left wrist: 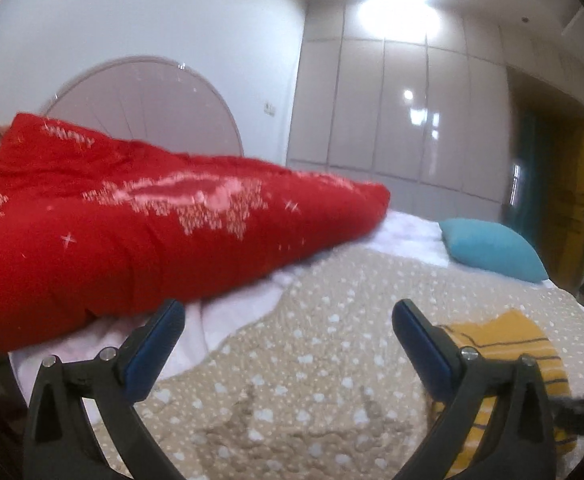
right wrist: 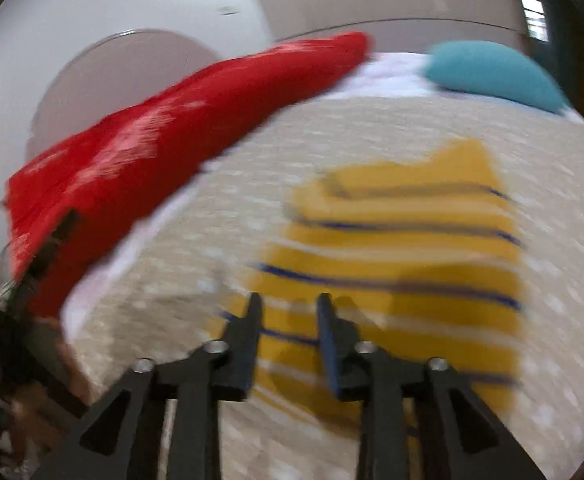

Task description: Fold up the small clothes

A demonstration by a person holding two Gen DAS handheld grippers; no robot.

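A small yellow garment (right wrist: 404, 248) with dark blue stripes lies folded flat on the beige dotted bedspread (right wrist: 251, 184). In the blurred right wrist view my right gripper (right wrist: 289, 304) hovers over the garment's near edge, jaws partly apart, with nothing gripped between them. In the left wrist view the same yellow garment (left wrist: 504, 340) shows at the lower right, partly hidden behind the right finger. My left gripper (left wrist: 287, 312) stands wide open above the bedspread (left wrist: 292, 380), to the left of the garment, with nothing between its blue pads (left wrist: 151, 344).
A bulky red quilt (left wrist: 131, 216) lies across the left and far side of the bed. A teal pillow (left wrist: 492, 248) rests at the far right. A rounded headboard (left wrist: 151, 96), white wardrobe doors (left wrist: 392, 120) and a doorway (left wrist: 552, 184) stand beyond.
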